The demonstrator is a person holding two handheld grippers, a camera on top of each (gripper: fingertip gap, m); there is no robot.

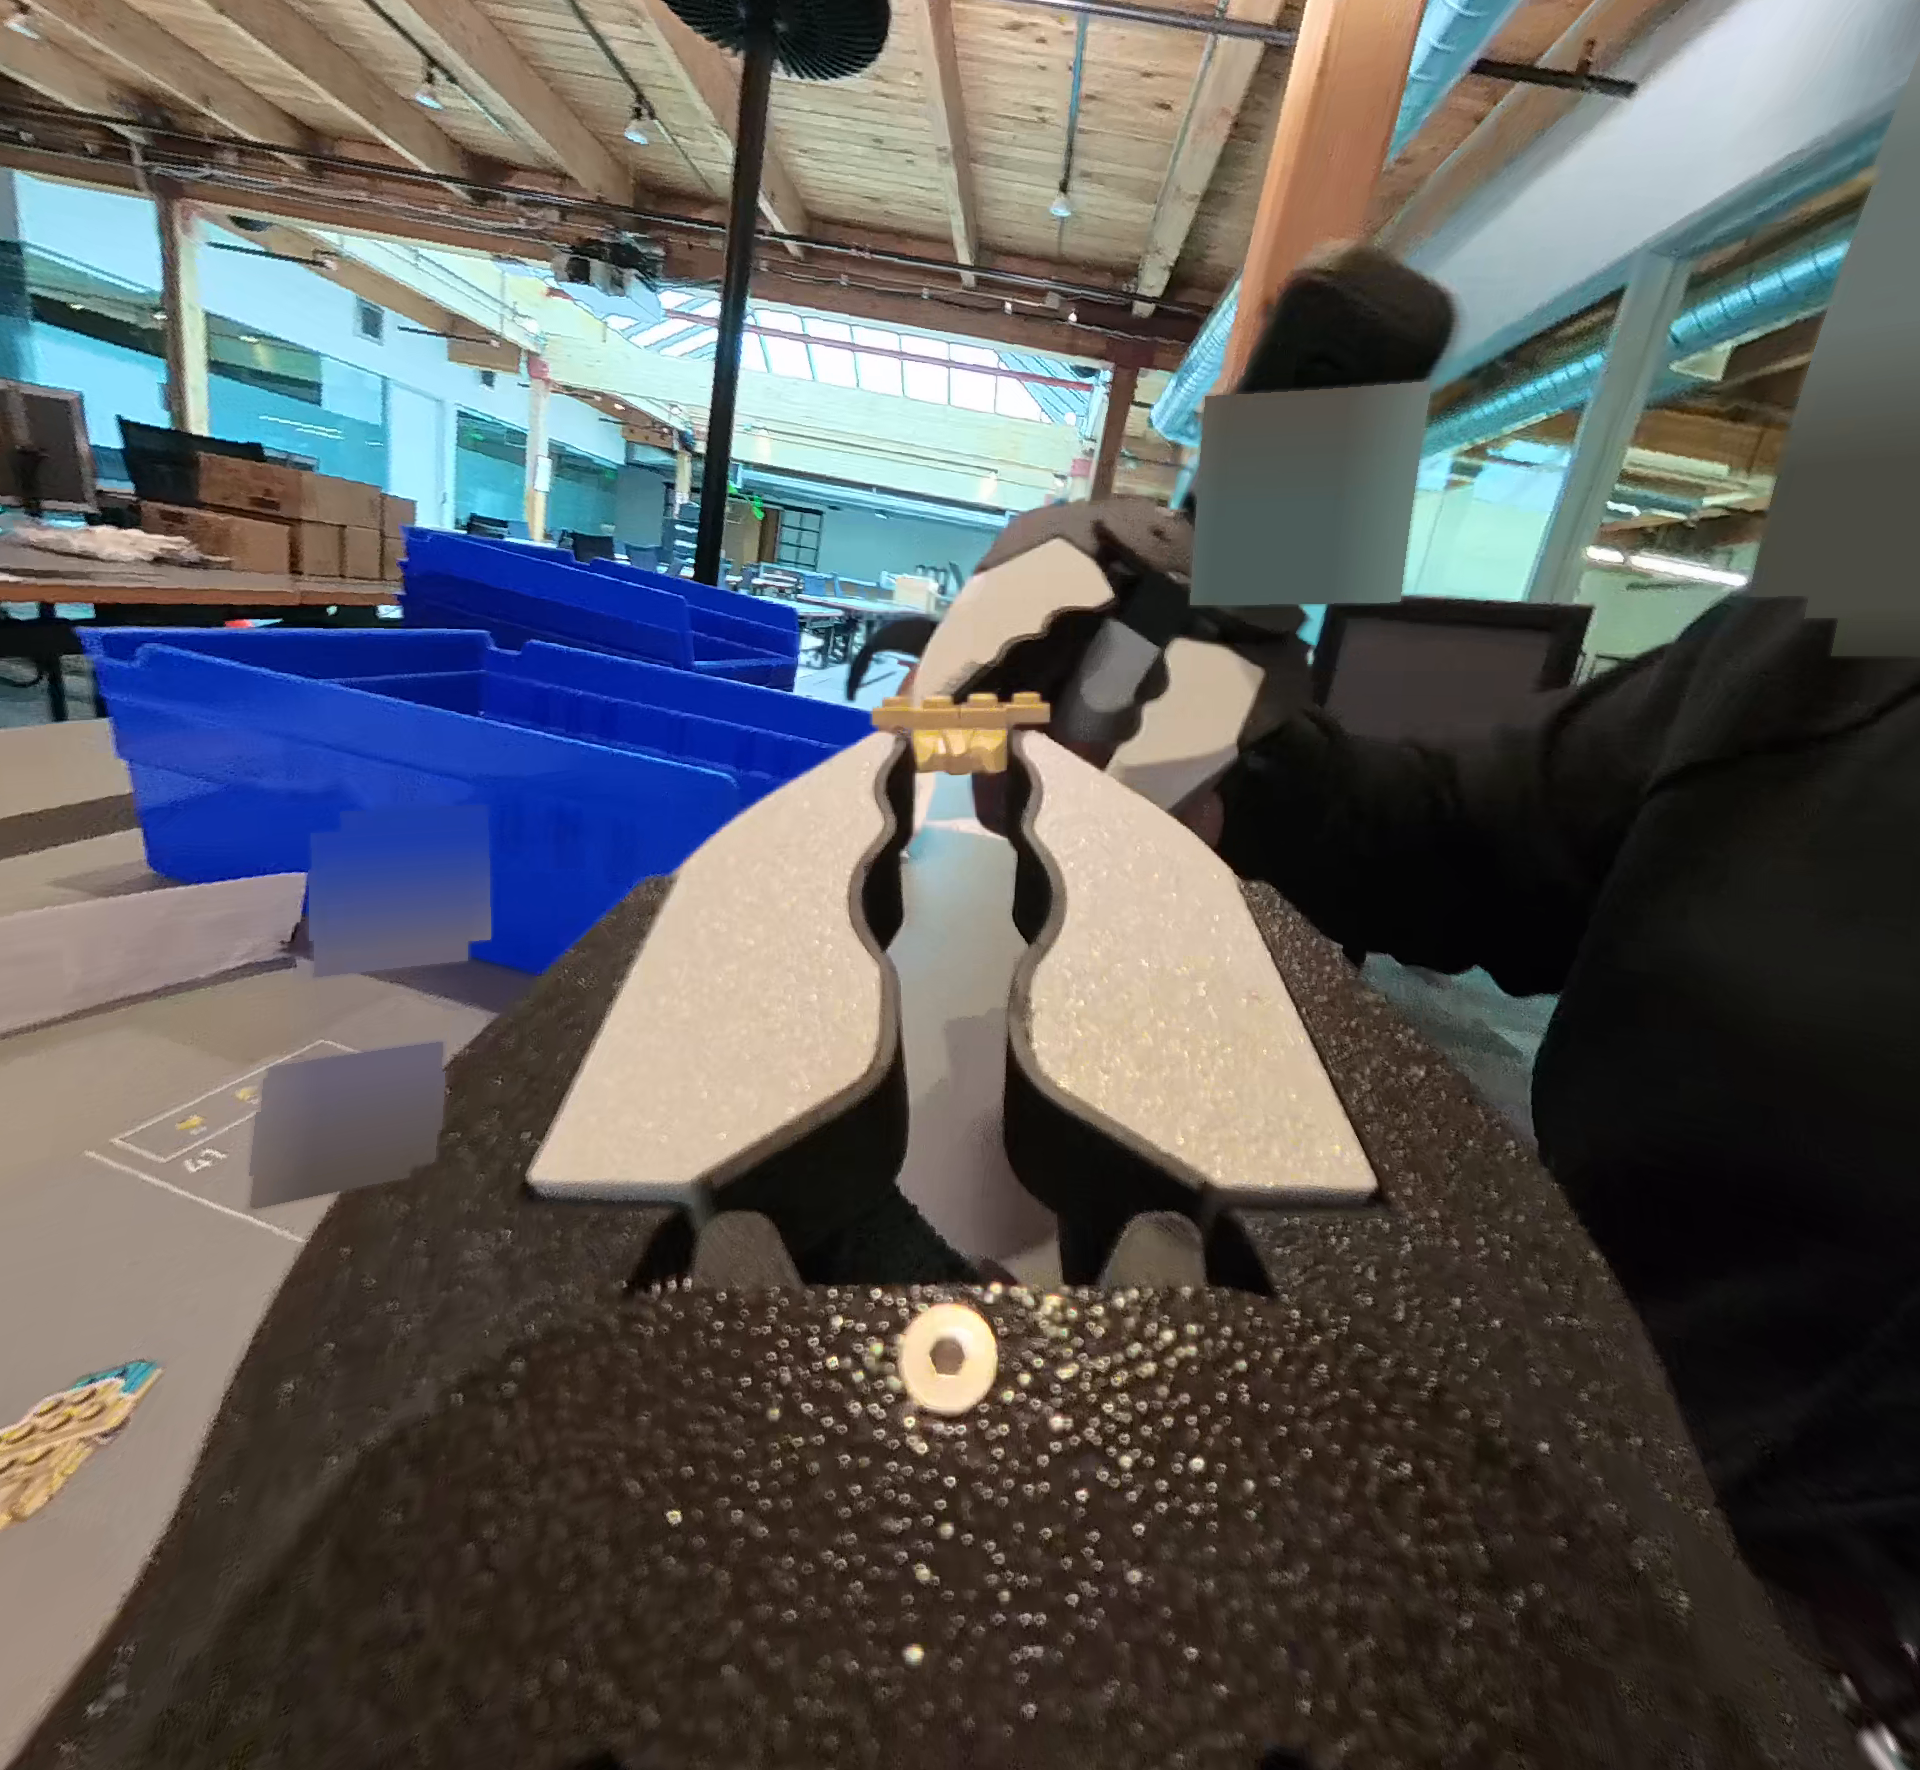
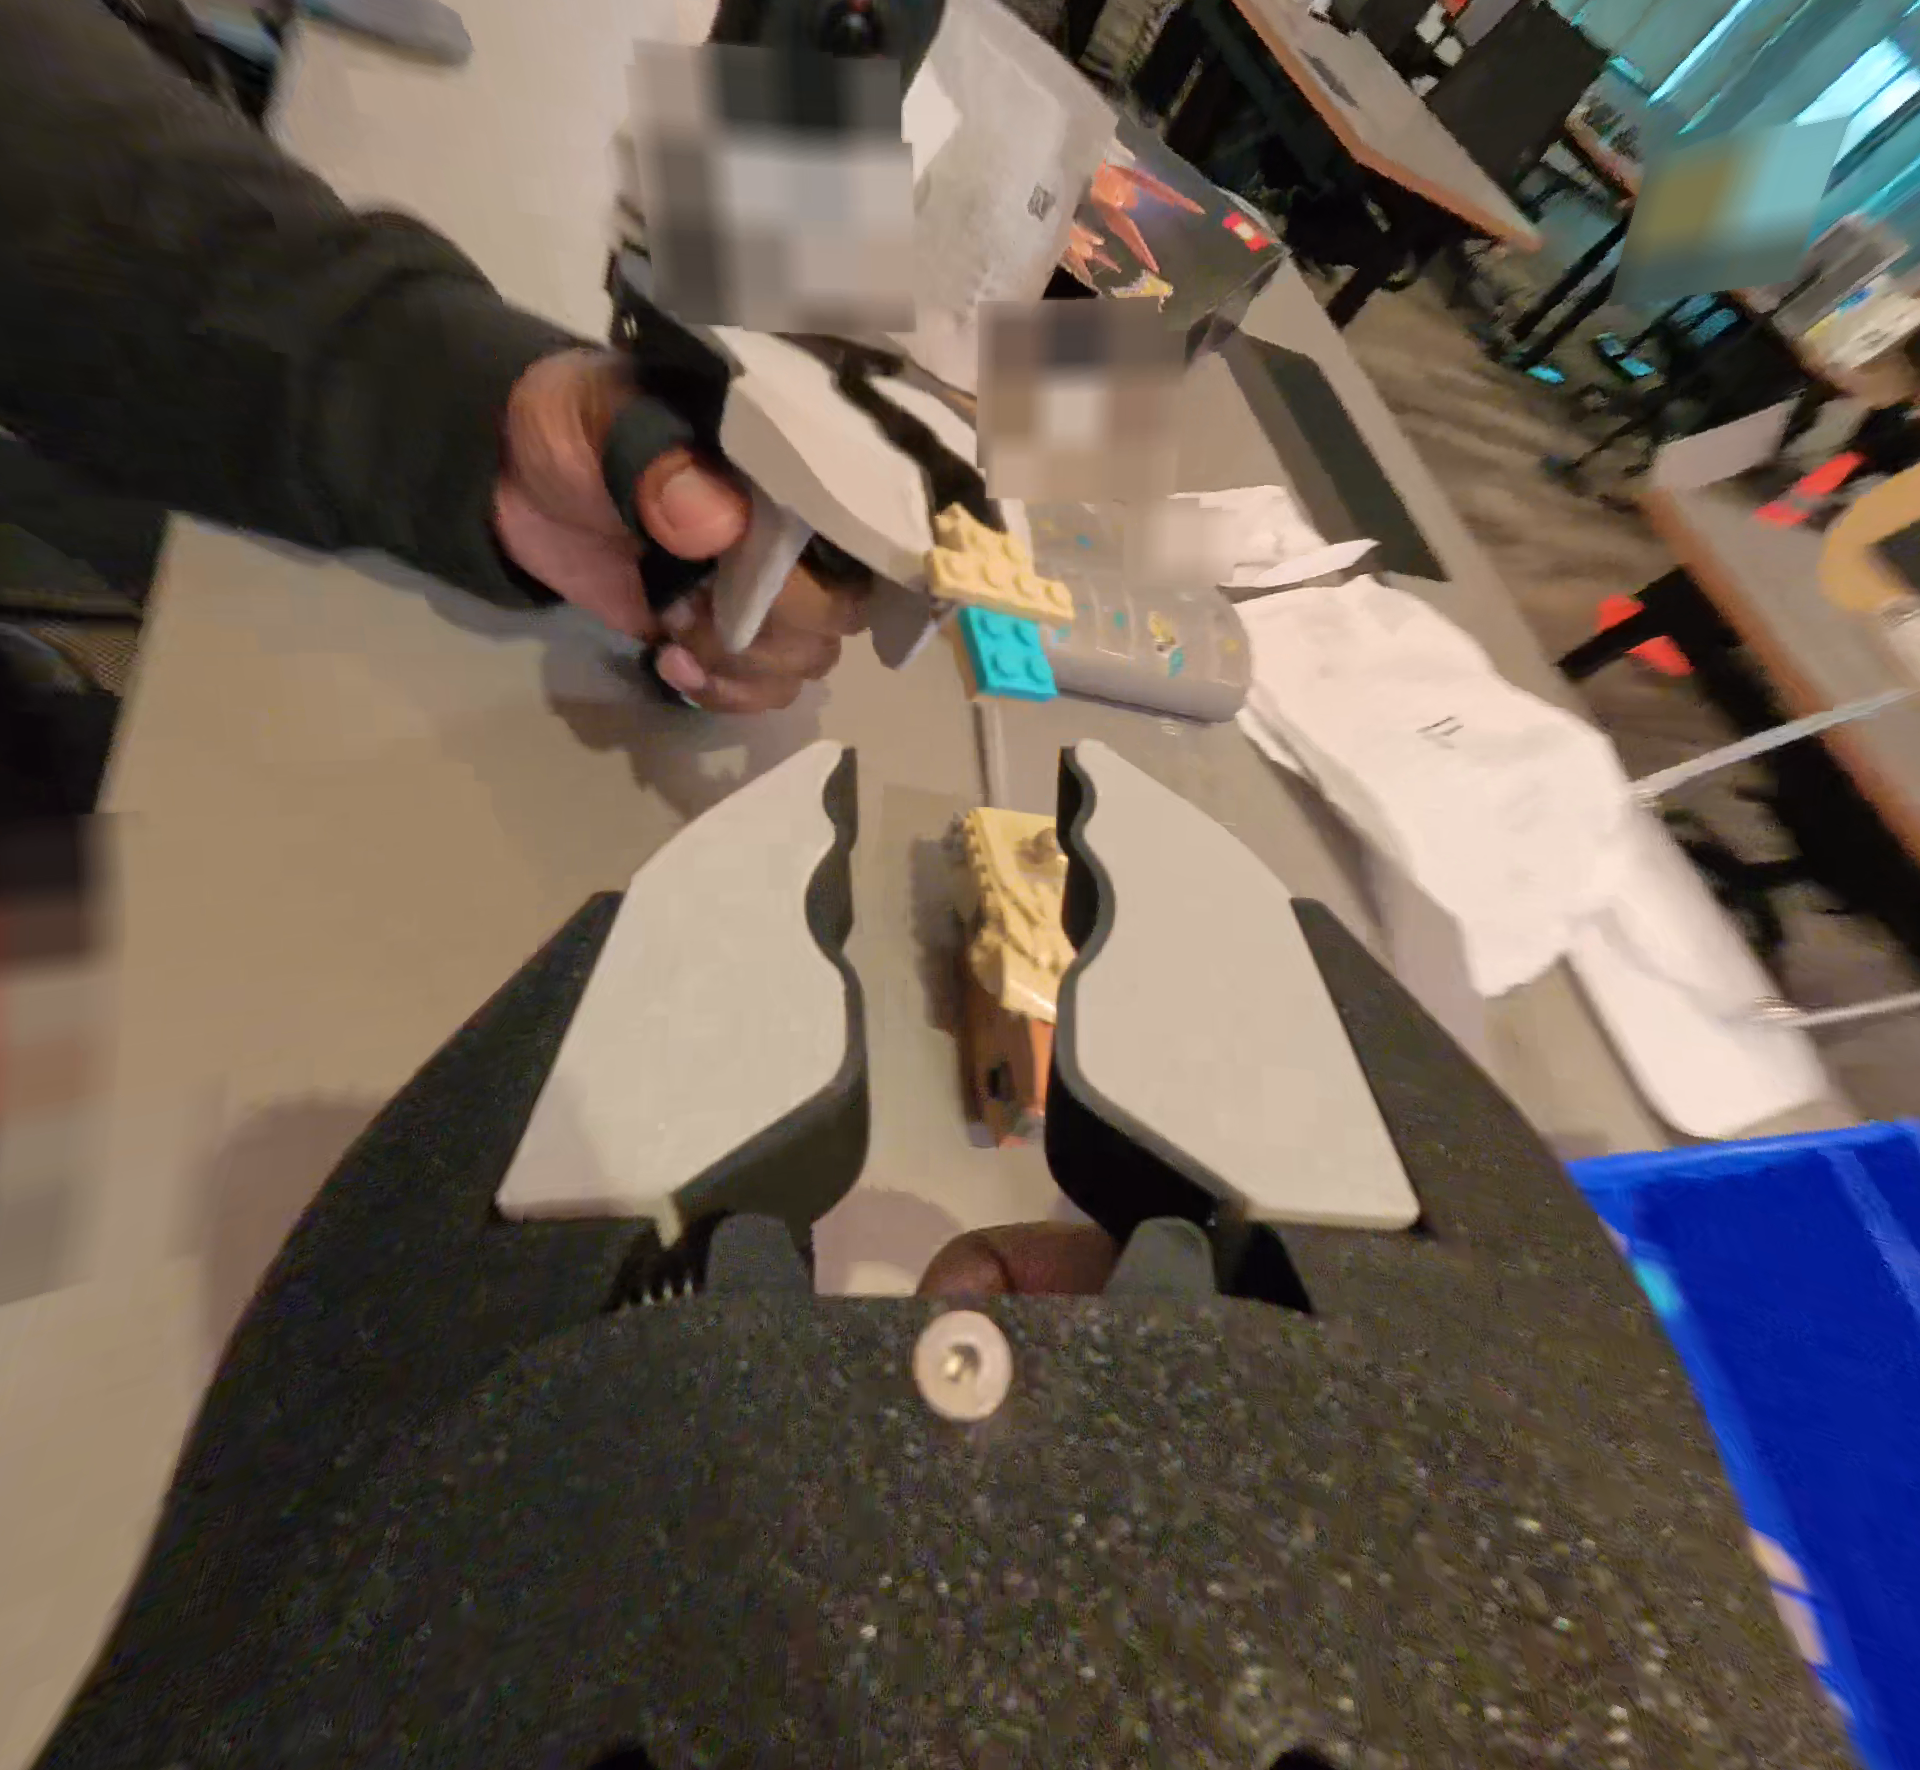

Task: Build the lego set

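The grey table (image 2: 312, 889) is carrying the work area, and stacked blue bins (image 1: 436, 764) are standing at its far side in the left wrist view. White plastic bags (image 2: 1455, 785) are lying crumpled on the table to the right of the grippers, beside a grey sorting tray (image 2: 1153, 650) that is holding small parts. A dark set box (image 2: 1174, 234) is standing behind them.

The left gripper (image 1: 961, 749) is being held up off the table. Its fingers are pinching a small sub-assembly: a tan plate (image 1: 961, 712) is sitting across the fingertips. The right wrist view is showing the same tan plate (image 2: 997, 567) with a teal plate (image 2: 1003, 650) attached beneath it. The person's hand (image 2: 644, 525) is squeezing the handle of that gripper.

The right gripper (image 2: 961, 785) is hanging above the table with its fingers spread and holding nothing. Below and between them, a tan and brown partial model (image 2: 1013, 951) is lying on the table surface, apart from both grippers.

Judged step: a plate sub-assembly is being carried for mating, and the main model is not yet secured. The next move is likely calling for the right gripper to descend, close on the partial model and steady it. The left gripper would then need to align the plate studs squarely over the receiving studs before pressing down. Motion blur is hiding finer stud detail.
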